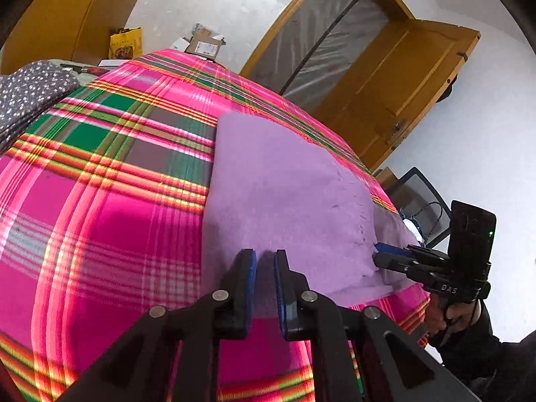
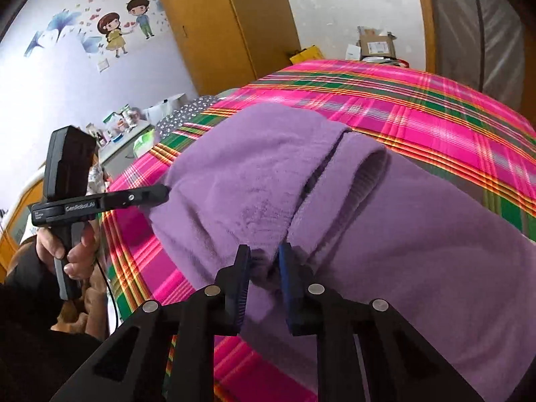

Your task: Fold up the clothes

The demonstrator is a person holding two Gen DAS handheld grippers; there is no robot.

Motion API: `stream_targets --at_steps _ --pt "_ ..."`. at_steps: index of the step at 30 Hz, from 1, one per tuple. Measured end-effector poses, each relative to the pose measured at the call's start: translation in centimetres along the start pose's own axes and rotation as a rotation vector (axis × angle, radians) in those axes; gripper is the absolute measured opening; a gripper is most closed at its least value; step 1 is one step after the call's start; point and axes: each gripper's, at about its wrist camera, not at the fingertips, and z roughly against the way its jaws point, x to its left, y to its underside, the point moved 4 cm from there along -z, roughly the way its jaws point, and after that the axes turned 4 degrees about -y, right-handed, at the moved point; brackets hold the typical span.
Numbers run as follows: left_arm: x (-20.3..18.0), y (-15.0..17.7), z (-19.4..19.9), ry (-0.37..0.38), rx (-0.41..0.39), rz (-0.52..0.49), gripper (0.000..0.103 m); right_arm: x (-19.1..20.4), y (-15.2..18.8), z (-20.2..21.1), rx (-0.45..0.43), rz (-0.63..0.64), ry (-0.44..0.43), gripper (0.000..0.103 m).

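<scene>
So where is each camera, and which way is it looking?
Left wrist: rides on the left gripper, looking along its fingers over the purple garment on the plaid cover toward a door; the right gripper and the hand holding it show.
Right wrist: rides on the right gripper, looking across the garment toward a wardrobe and a wall sticker; the left gripper and its hand show.
Shared: garment, cover, both grippers, cardboard box.

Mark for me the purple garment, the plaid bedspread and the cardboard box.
purple garment (image 2: 234, 181): right wrist view, on its folded upper layer.
plaid bedspread (image 1: 110, 207): left wrist view, on a bare pink patch.
cardboard box (image 1: 205, 47): left wrist view, on its labelled side.
</scene>
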Motion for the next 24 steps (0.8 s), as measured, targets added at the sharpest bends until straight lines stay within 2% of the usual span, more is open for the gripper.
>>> stream_targets --at_steps 5,6,7,8,9,12,17,20,21,22,24 --pt "-0.4 -1.0 1.3 -0.089 -0.031 -0.03 0.014 0.1 -0.5 0.0 -0.008 -0.02 0.017 0.021" --pt "-0.4 -1.5 1.4 -0.105 -0.043 -0.033 0.022 0.1 -0.6 0.4 -0.019 -0.038 0.014 0.027" --pt "-0.2 -1.9 1.4 -0.124 -0.052 -0.035 0.033 -0.1 -0.8 0.7 -0.035 -0.061 0.006 0.032" --pt "0.1 -2.5 1.3 -0.147 -0.053 -0.036 0.038 -0.5 -0.9 1.1 -0.057 -0.091 0.004 0.034" --pt "0.2 -3.0 1.1 -0.167 -0.055 -0.038 0.039 -0.9 -1.0 1.6 -0.079 -0.123 0.004 0.04" --pt "0.6 -5.0 -1.0 -0.196 -0.023 -0.027 0.04 -2.1 -1.4 2.1 -0.122 -0.205 0.002 0.042" --pt "2.0 -7.0 -4.5 -0.161 0.052 0.051 0.04 -3.2 -1.5 1.7 -0.124 -0.289 -0.008 0.042" --pt "2.0 -7.3 -5.5 -0.131 0.068 0.069 0.04 -3.6 -1.4 1.0 -0.108 -0.315 -0.011 0.042" --pt "1.9 -7.2 -5.6 -0.129 0.069 0.066 0.036 -3.7 -1.3 0.8 -0.1 -0.319 -0.014 0.042" --pt "1.9 -7.2 -5.9 -0.123 0.076 0.062 0.02 -3.7 -1.3 0.6 -0.09 -0.321 -0.015 0.042" --pt "1.7 -7.0 -6.0 -0.113 0.083 0.048 0.012 -3.6 -1.2 0.0 -0.072 -0.32 -0.007 0.042"
